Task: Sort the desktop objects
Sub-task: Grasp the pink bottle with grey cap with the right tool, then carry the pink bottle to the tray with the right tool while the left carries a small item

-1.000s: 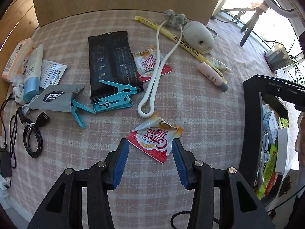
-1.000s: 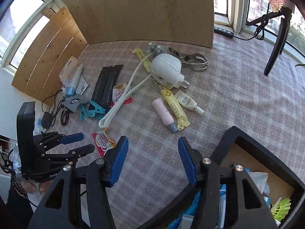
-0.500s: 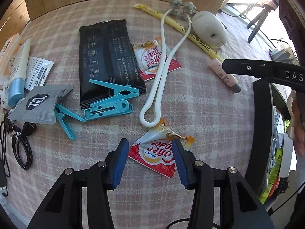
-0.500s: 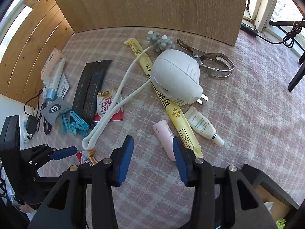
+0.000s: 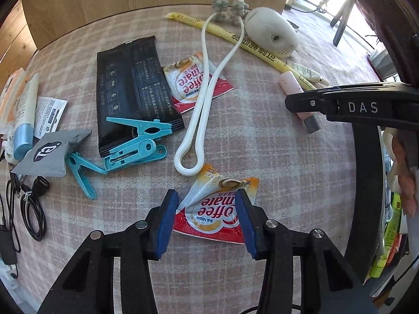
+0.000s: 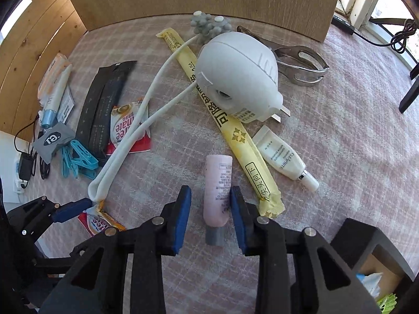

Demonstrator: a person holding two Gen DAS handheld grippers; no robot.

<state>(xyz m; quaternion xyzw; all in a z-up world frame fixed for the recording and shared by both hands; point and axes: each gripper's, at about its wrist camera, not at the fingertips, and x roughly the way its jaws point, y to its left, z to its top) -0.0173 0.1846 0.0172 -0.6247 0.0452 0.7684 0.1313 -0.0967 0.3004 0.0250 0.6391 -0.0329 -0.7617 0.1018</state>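
A red and white Coffee mate sachet (image 5: 214,214) lies flat on the checked cloth between the blue pads of my left gripper (image 5: 207,209). Its jaws are closing; the left pad is at the sachet's edge and the right pad hangs over its far side. A pink tube (image 6: 218,183) with a grey cap lies lengthwise between the pads of my right gripper (image 6: 210,204). Those jaws are closing too: the right pad is against the tube, while a gap shows on the left. The left gripper's blue fingertip (image 6: 73,208) shows at the lower left of the right wrist view.
A white loop massager (image 5: 204,91), a second sachet (image 5: 188,78), a black packet (image 5: 131,83) and blue clips (image 5: 136,141) lie further out. A white rounded device (image 6: 235,70), yellow stick pack (image 6: 235,130), small white tube (image 6: 282,157) and metal tongs (image 6: 301,62) are near. A black bin (image 6: 366,235) is at right.
Both grippers have come down closer to the cloth. The left jaws narrowed around the sachet. The right gripper moved over the pink tube and its jaws narrowed a lot.
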